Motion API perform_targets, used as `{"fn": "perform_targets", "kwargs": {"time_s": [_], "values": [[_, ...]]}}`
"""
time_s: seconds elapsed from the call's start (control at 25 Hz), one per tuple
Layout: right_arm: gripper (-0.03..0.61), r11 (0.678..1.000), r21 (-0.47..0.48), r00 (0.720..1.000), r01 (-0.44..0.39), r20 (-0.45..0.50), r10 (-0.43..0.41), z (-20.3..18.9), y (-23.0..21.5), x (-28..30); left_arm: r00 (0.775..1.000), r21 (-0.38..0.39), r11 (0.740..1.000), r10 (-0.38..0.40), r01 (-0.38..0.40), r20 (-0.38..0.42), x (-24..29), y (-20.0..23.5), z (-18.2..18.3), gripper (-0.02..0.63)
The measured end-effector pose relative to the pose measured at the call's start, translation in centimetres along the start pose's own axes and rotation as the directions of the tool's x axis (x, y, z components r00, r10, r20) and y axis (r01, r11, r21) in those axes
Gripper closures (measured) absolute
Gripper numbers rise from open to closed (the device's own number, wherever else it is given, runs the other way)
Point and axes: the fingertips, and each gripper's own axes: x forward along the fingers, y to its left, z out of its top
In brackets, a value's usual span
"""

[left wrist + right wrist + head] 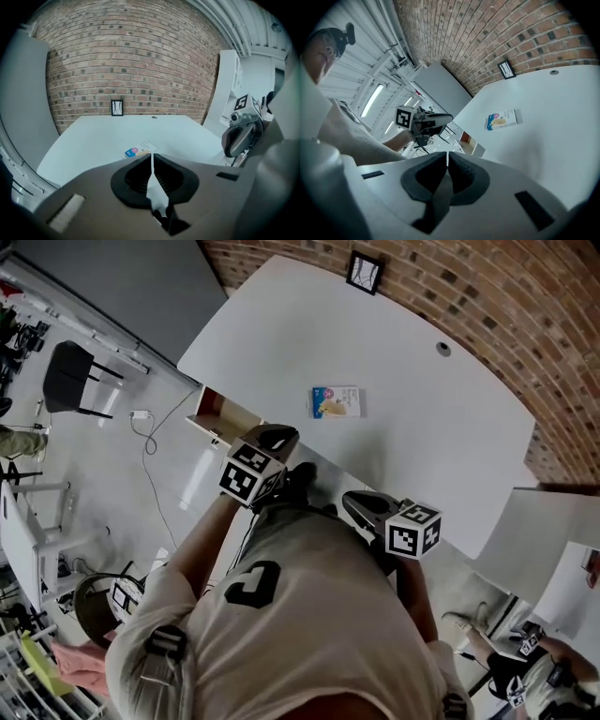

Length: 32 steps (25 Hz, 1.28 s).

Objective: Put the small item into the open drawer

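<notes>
Cardboard by the look of it, the small flat blue-and-cream packet [337, 401] lay on the white tabletop [422, 437], apart from the open wood-lined drawer [221, 414] at its edge. It seemed light, stiff and thin, best pinched across its narrow width. Both the left tongs [153, 155] and the right tongs [447, 154] were clenched on nothing.

The broad white rounded table [422, 427] is offering open passage across most of its top. A small blue-and-cream cardboard box [337, 401] is lying flat near the middle, towards the near edge. A small black-framed picture [365, 272] is standing at the far edge, where the red brick wall [487, 296] is closing off that side. The open wood-lined drawer [220, 415] is jutting out at the near left corner, its top uncovered.
</notes>
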Motion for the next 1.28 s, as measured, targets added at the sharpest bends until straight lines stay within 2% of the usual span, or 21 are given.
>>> {"fn": "perform_targets", "kwargs": {"time_s": [0.16,0.6,0.72,0.8,0.88,1.04,1.28], "values": [[0.565,0.999,-0.004,0.999,0.043,-0.008,-0.043,1.1,-0.8,0.5,1.000,0.008,1.000,-0.018,0.019,-0.015,1.6,1.6,0.2,0.598],[0.565,0.994,-0.002,0.993,0.109,-0.035,-0.109,3.4,-1.9,1.8,0.998,-0.073,0.997,-0.044,0.040,-0.051,6.7,5.6,-1.0,0.598],[0.565,0.992,0.011,0.992,0.125,-0.030,-0.124,3.7,-2.4,1.7,0.995,-0.123,0.989,-0.091,0.086,-0.037,9.2,6.1,-1.3,0.593],[0.565,0.991,0.018,0.991,0.133,-0.025,-0.133,4.0,-2.9,1.6,0.992,-0.186,0.976,-0.124,0.115,-0.037,10.7,6.4,-1.8,0.498],[0.565,0.989,0.028,0.990,0.143,-0.017,-0.142,4.2,-3.2,1.5,0.989,-0.247,0.963,-0.129,0.108,-0.068,12.1,7.2,-2.7,0.396],[0.565,0.988,0.040,0.988,0.152,-0.007,-0.152,4.5,-3.6,1.5,0.984,-0.314,0.948,-0.106,0.058,-0.141,14.3,8.7,-4.8,0.383],[0.565,0.986,0.049,0.988,0.157,-0.010,-0.156,4.9,-4.1,1.7,0.972,-0.317,0.947,-0.116,0.047,-0.202,16.4,9.2,-6.0,0.396]]}}
